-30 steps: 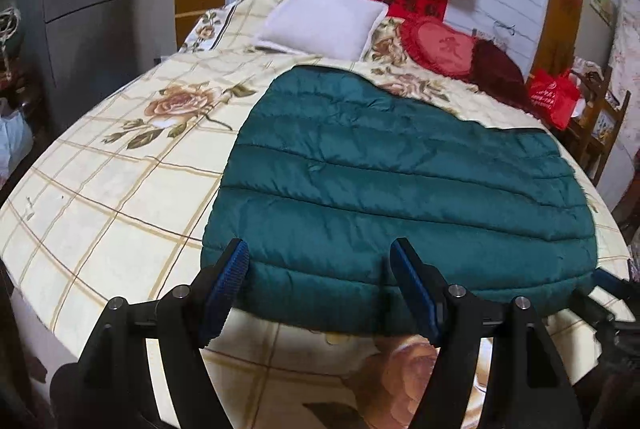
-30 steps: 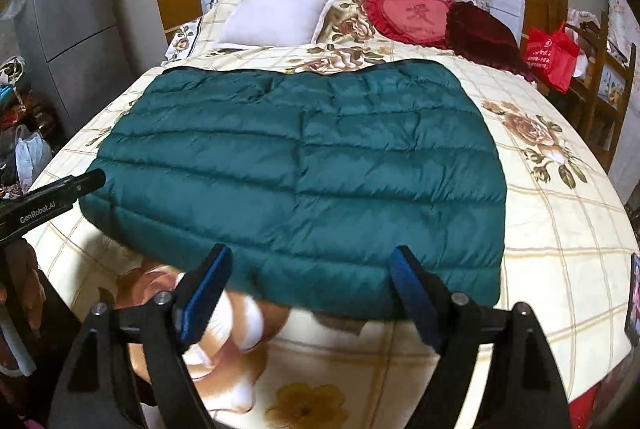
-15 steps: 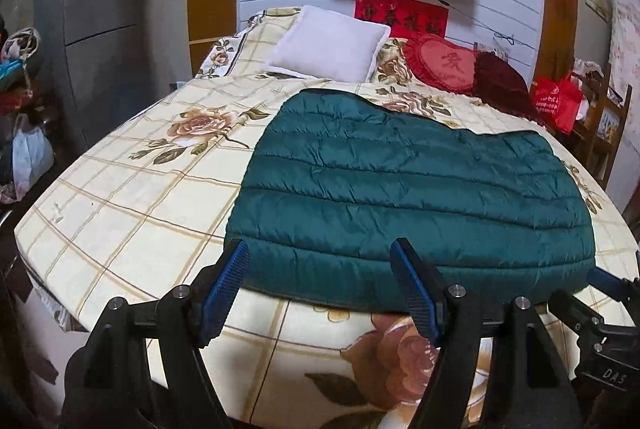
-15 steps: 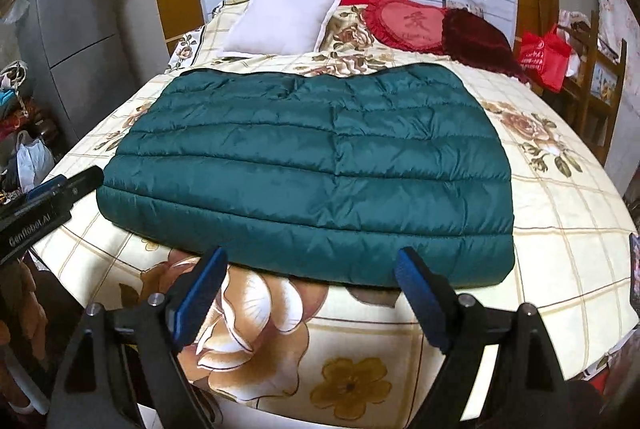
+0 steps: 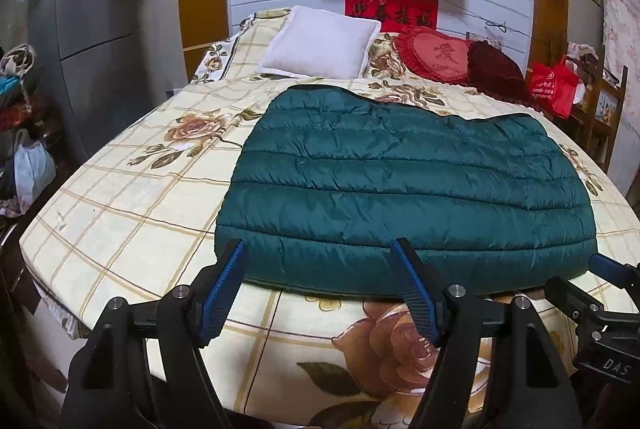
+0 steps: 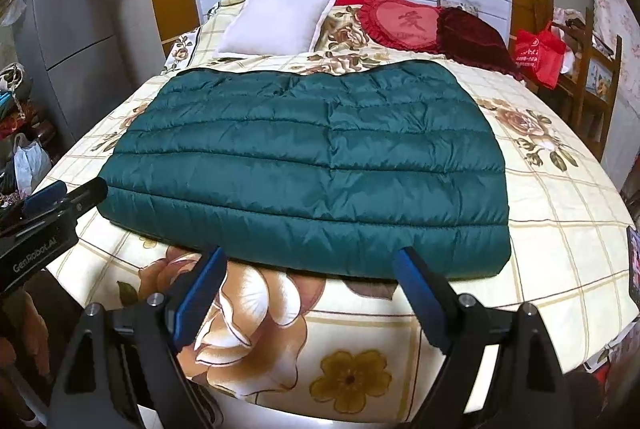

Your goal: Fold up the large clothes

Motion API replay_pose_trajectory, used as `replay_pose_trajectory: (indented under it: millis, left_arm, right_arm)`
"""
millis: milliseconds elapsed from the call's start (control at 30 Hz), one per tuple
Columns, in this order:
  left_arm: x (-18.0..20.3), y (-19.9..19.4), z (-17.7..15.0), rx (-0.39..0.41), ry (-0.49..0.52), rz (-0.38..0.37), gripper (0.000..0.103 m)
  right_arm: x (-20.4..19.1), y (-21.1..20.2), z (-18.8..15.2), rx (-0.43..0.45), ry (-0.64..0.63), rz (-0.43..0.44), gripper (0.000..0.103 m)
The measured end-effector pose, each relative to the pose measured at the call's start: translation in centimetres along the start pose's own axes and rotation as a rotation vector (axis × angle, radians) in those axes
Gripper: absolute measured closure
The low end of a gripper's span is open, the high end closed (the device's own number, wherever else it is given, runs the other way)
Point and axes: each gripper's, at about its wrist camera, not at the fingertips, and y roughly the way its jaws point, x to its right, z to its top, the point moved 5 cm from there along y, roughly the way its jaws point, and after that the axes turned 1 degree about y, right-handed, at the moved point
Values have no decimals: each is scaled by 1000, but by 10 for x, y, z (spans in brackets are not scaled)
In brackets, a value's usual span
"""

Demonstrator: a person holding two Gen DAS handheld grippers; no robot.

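A dark green quilted down garment [image 5: 404,185] [image 6: 312,165] lies folded flat as a broad rectangle on the floral bed [image 5: 120,197] [image 6: 560,205]. My left gripper [image 5: 320,249] hovers open near the garment's front left edge, nothing between its blue pads. My right gripper [image 6: 310,255] is open too, just short of the garment's near hem, with only the bedsheet and hem behind the gap. Each gripper shows at the edge of the other's view: the right one [image 5: 600,269] at lower right, the left one [image 6: 52,197] at left.
A white pillow [image 5: 320,45] [image 6: 276,25], a red heart cushion [image 5: 436,57] [image 6: 404,23] and a maroon cushion [image 6: 472,37] lie at the bed's head. A grey fridge [image 5: 92,29] and bags stand left; a wooden chair with a red bag [image 5: 554,85] stands right.
Both views have pulled back from the bed, so the garment's near hem and more of the sheet in front now show. Both grippers stay open.
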Motion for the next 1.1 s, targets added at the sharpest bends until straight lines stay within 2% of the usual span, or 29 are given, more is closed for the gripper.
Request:
replay_pose_trajectory:
  millis: [1100]
  left_arm:
    - [5,3,-5,-24,4,-14,20]
  right_arm:
    - [-3,10,-5,-29,15,18,12]
